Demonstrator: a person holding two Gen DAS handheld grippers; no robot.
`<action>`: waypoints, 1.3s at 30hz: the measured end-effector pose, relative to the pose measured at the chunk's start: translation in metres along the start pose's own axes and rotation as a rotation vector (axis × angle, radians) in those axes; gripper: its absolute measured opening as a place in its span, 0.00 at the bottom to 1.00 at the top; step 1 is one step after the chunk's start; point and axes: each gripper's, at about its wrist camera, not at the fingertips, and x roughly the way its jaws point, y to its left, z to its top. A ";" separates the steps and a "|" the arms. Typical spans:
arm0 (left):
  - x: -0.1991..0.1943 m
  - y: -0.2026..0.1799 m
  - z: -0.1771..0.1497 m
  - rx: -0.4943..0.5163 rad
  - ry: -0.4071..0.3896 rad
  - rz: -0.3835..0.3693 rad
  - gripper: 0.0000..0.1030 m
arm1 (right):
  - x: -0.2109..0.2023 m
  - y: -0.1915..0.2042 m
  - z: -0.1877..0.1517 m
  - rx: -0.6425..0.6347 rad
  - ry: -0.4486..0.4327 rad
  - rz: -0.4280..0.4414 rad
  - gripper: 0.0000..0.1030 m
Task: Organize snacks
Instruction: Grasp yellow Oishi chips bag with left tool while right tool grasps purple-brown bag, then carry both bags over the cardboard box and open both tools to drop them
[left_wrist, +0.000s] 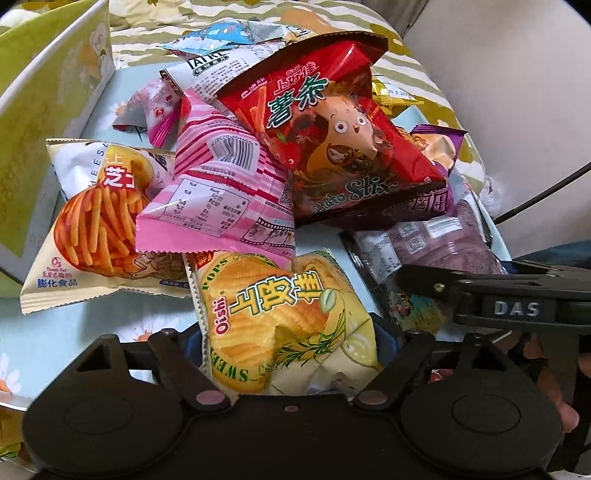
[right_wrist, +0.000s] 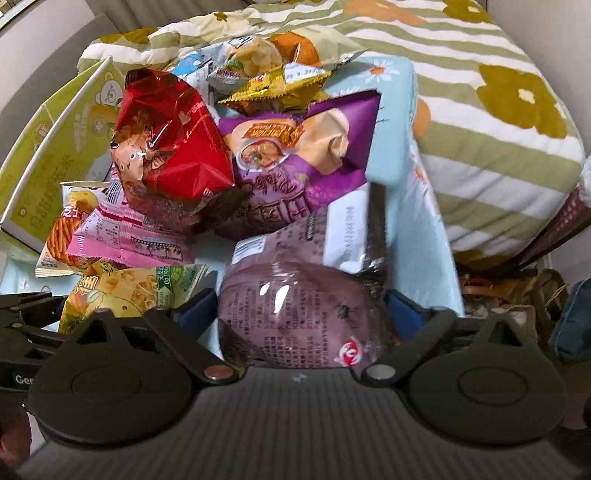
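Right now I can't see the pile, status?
Left gripper around yellow Oishi bag. Right gripper around mauve bag. Red Potato Stix bag tops pile.

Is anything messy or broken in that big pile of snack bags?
Messy, yes. The bags lie heaped every which way: the red potato-stick bag sits tilted on top of the pink striped bag, which lies back side up, and the yellow Oishi bag is turned sideways. Nothing looks torn or spilled.
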 end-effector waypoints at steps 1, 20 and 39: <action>0.000 0.000 0.000 0.002 -0.003 -0.002 0.83 | -0.002 0.001 -0.001 -0.007 -0.012 -0.006 0.94; -0.094 -0.002 -0.028 0.032 -0.174 -0.006 0.77 | -0.088 0.030 -0.008 -0.054 -0.157 0.005 0.74; -0.215 0.102 0.001 -0.041 -0.439 0.154 0.77 | -0.148 0.131 0.044 -0.129 -0.355 0.088 0.74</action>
